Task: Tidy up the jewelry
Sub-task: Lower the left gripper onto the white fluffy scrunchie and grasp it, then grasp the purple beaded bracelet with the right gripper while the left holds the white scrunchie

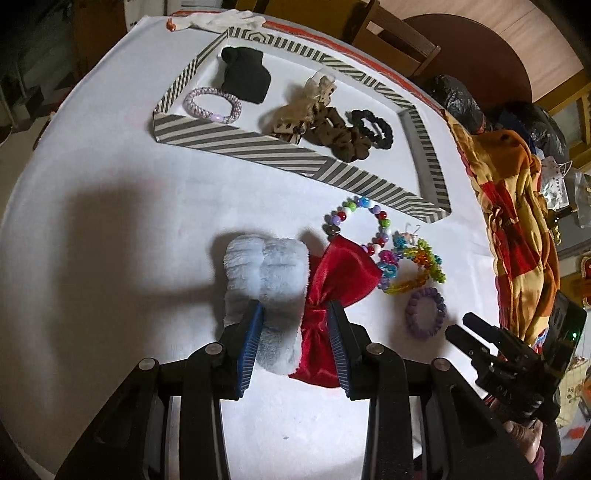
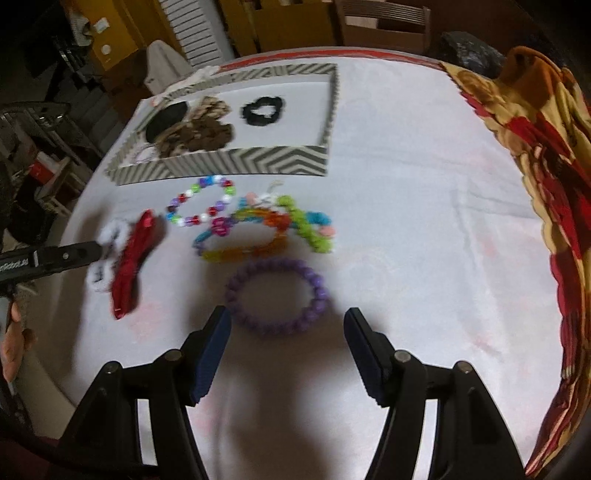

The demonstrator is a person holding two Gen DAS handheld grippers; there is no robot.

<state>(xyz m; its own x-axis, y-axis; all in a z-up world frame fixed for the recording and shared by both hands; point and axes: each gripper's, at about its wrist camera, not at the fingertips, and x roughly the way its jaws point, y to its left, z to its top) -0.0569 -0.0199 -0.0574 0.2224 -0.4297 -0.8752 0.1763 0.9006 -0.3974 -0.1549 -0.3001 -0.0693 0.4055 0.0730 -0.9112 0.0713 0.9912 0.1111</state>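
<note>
red bow (image 1: 340, 280), purple bracelet (image 2: 277, 297) — grey-striped tray (image 1: 295, 155)

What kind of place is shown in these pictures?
Probably a home dining room: a round table under a white cloth, wooden chairs behind it, and a radiator at the wall.

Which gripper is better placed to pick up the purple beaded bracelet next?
Right. The right gripper is open, with the purple beaded bracelet just ahead of its fingertips. The left gripper is around the grey fluffy scrunchie and the red velvet bow.
</note>
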